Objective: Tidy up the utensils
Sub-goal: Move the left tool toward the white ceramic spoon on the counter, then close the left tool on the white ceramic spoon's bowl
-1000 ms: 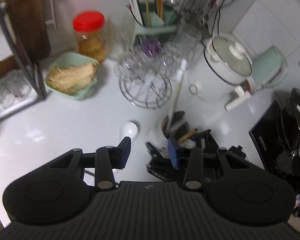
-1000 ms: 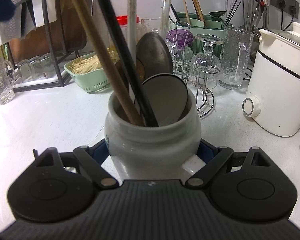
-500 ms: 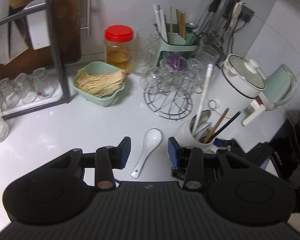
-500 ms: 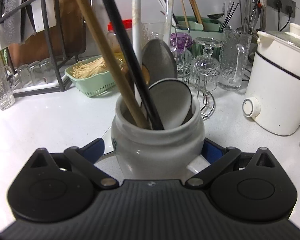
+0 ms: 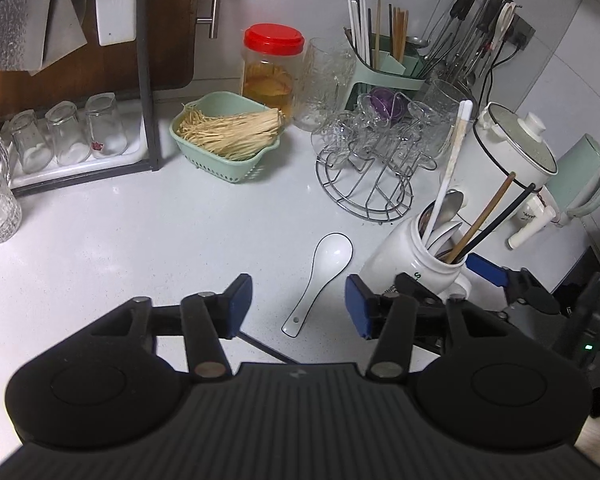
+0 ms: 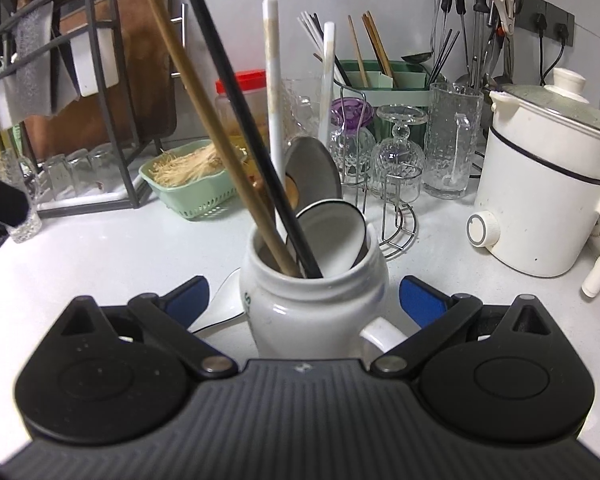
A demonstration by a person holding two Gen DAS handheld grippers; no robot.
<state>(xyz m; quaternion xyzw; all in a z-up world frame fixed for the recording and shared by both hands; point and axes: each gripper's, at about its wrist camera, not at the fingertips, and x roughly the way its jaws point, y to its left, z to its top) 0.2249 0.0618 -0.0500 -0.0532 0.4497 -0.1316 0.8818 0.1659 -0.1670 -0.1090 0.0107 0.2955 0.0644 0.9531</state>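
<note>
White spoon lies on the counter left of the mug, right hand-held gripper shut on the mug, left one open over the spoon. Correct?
Not quite: the right hand-held gripper is open. The right wrist view shows its blue pads standing clear of the mug on both sides. The rest holds: in the left wrist view the spoon lies on the counter left of the mug, with the left hand-held gripper open over it.

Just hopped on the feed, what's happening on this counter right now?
A person with two hand-held tongs is tidying utensils. The right tongs stand open around the white utensil jar, pads clear of it. The left tongs hover over the white ceramic spoon lying on the counter beside the jar; their jaws have just been opening and the pads aren't touching it.
</note>
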